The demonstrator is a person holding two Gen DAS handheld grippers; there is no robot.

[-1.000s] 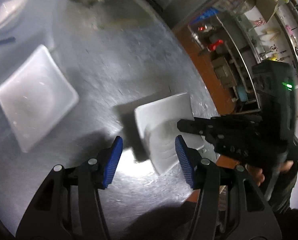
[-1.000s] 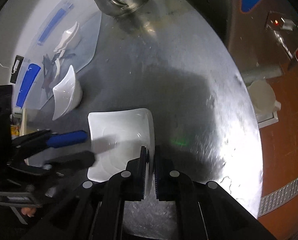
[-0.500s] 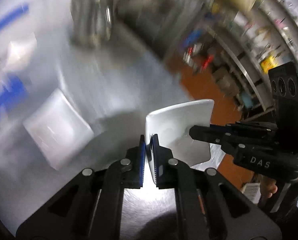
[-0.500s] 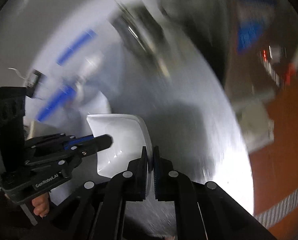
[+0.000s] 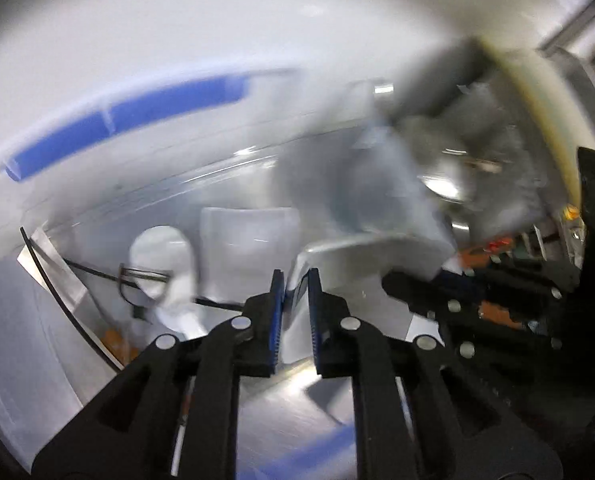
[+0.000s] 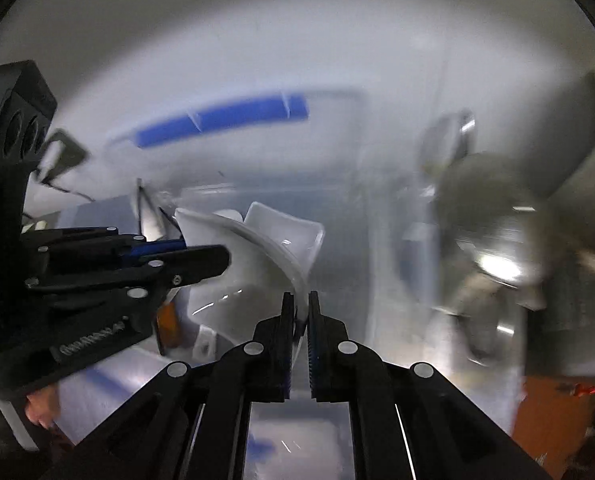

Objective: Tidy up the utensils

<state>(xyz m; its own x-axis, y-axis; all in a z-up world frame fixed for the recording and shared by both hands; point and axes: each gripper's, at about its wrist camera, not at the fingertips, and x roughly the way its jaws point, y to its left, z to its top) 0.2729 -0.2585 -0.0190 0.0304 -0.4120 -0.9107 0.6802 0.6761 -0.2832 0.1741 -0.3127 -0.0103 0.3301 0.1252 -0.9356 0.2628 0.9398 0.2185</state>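
Observation:
Both grippers hold one white square plate [image 5: 361, 256] in the air, one on each side. My left gripper [image 5: 296, 280] is shut on its near rim; the right gripper's fingers [image 5: 425, 286] reach in from the right. In the right wrist view my right gripper [image 6: 300, 304] is shut on the plate's rim [image 6: 257, 240], and the left gripper [image 6: 193, 258] grips the opposite side. The plate is tilted. Another white square dish [image 6: 285, 228] lies behind it, also in the left wrist view [image 5: 249, 232]. Both views are blurred by motion.
A clear plastic bin with a blue band [image 5: 129, 116] stands ahead, holding white dishes, a white spoon [image 5: 165, 264] and black wire. A shiny steel pot [image 6: 493, 256] stands to the right. The steel table [image 6: 297, 432] lies below.
My left gripper closed on the plate's rim. Both grippers have lifted the plate off the table and swung it up toward the clear bin and the wall.

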